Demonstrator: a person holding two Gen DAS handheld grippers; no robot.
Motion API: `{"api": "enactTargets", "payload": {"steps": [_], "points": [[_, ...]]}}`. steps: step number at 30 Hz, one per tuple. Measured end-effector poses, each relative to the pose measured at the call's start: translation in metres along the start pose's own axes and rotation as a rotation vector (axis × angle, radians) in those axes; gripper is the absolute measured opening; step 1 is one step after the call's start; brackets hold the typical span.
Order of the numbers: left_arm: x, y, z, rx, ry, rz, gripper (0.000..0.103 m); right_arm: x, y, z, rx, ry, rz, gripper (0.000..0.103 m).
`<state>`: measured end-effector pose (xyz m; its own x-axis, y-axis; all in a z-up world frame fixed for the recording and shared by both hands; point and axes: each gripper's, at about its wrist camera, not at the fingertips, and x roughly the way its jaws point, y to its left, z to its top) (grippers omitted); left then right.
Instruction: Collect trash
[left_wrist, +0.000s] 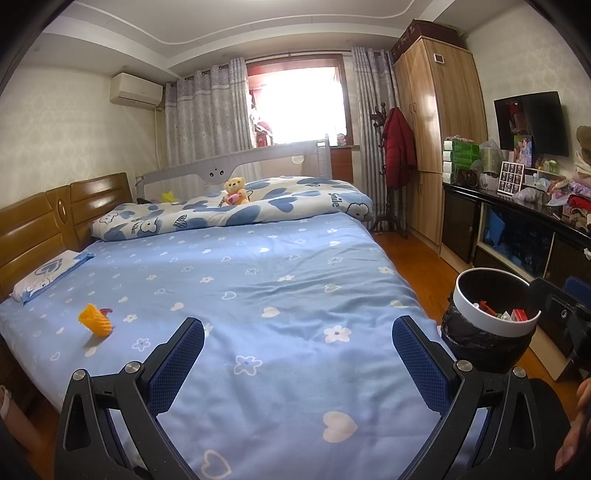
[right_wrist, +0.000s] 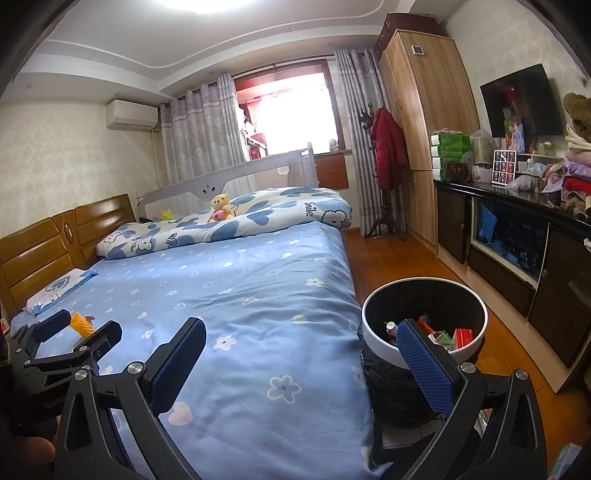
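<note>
A yellow foam fruit net (left_wrist: 95, 319) lies on the blue flowered bed sheet (left_wrist: 258, 280) at the left, with a small red scrap beside it. My left gripper (left_wrist: 297, 332) is open and empty over the bed, right of the net. In the right wrist view the net (right_wrist: 82, 324) shows between the left gripper's open fingers (right_wrist: 48, 328). My right gripper (right_wrist: 303, 332) is open and empty, its right finger in front of the trash bin (right_wrist: 373, 332). The round white-rimmed bin with a black liner (left_wrist: 476, 332) stands on the floor beside the bed and holds several wrappers.
A folded quilt (left_wrist: 258, 203) with a teddy bear (left_wrist: 234, 190) lies across the far bed. A wooden headboard (left_wrist: 44, 229) is at left. A dark cabinet (left_wrist: 517, 236) with clutter lines the right wall, a wardrobe (left_wrist: 436, 122) behind it.
</note>
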<state>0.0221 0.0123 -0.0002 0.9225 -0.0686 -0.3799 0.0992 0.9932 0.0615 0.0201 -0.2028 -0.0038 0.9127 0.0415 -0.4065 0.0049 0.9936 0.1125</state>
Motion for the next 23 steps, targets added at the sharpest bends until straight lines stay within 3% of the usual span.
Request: {"api": "enactTargets", "payload": {"steps": [23], "points": [[0.013,0.007,-0.001,-0.016,0.023,-0.012,0.102,0.006,0.018,-0.006,0.011,0.031,0.012,0.103]]}}
